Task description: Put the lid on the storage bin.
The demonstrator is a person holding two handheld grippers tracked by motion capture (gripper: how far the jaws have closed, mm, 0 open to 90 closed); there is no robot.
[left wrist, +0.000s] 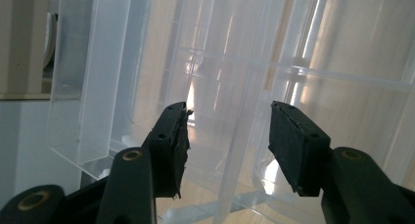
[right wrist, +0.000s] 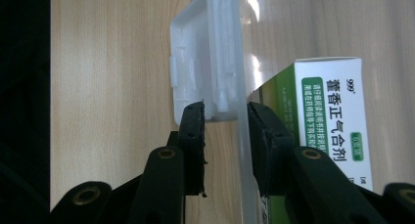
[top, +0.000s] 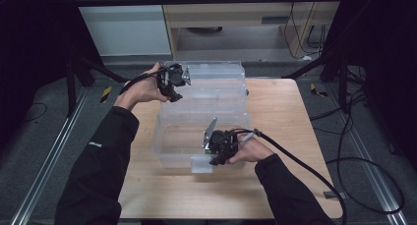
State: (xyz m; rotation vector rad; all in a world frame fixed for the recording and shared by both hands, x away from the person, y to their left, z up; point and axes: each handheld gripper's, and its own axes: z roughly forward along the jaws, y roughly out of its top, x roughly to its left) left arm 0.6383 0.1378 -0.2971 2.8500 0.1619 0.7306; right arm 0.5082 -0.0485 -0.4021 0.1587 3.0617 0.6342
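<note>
A clear plastic storage box stands on the wooden table, its clear lid swung back on the far side. My left gripper is at the lid's far left corner. In the left gripper view that gripper is open, with the ribbed lid just ahead of the jaws. My right gripper is at the box's front wall. Its jaws straddle that wall and close on the white latch. A white and green medicine carton lies inside the box behind the wall.
Black cables trail from the right gripper across the table's right side to the floor. A light wooden cabinet stands behind the table. Metal rails run along the floor on both sides.
</note>
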